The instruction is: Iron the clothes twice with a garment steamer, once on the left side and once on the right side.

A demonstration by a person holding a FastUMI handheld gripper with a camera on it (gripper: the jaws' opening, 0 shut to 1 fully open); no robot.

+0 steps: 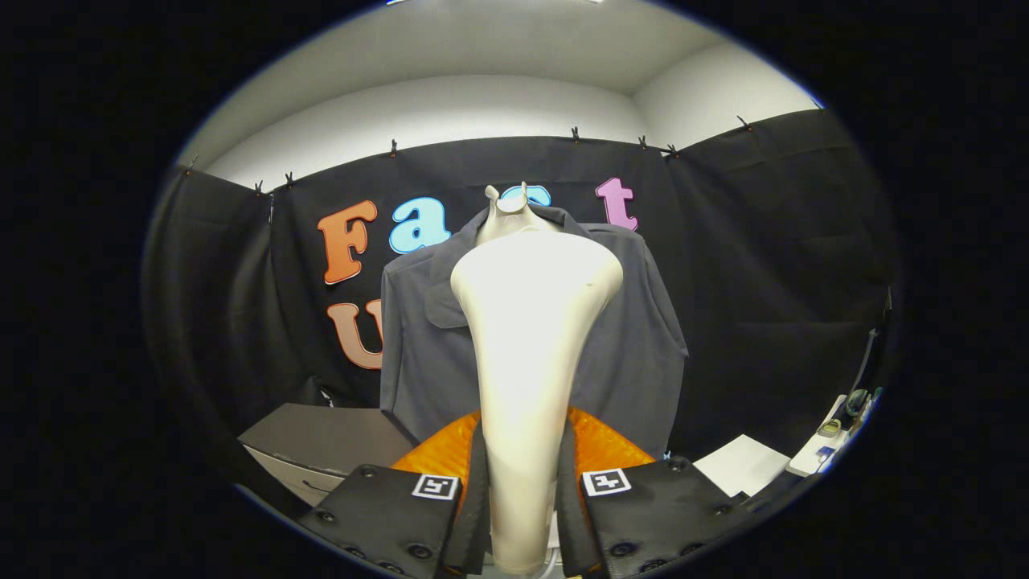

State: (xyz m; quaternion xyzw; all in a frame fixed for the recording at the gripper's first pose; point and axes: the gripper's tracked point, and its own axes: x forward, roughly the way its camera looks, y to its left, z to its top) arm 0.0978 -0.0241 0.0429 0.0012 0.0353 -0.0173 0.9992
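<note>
A cream garment steamer [530, 322] stands upright between my fingers, its narrow handle running down between them and its wide head rising beyond them. My gripper [522, 458] is shut on that handle. Behind the steamer a dark grey jacket [635, 346] hangs on a pale bust form whose neck [510, 213] shows above the collar. The steamer head covers the middle of the jacket's chest, and how far it stands off the cloth I cannot tell. Both sides of the jacket show to the left and right of the head.
A grey box-like cabinet [321, 442] stands low to the left of the jacket. A white sheet [739, 462] lies low on the right, with a white tray of small items [836, 434] beyond it. Black cloth walls close the booth behind.
</note>
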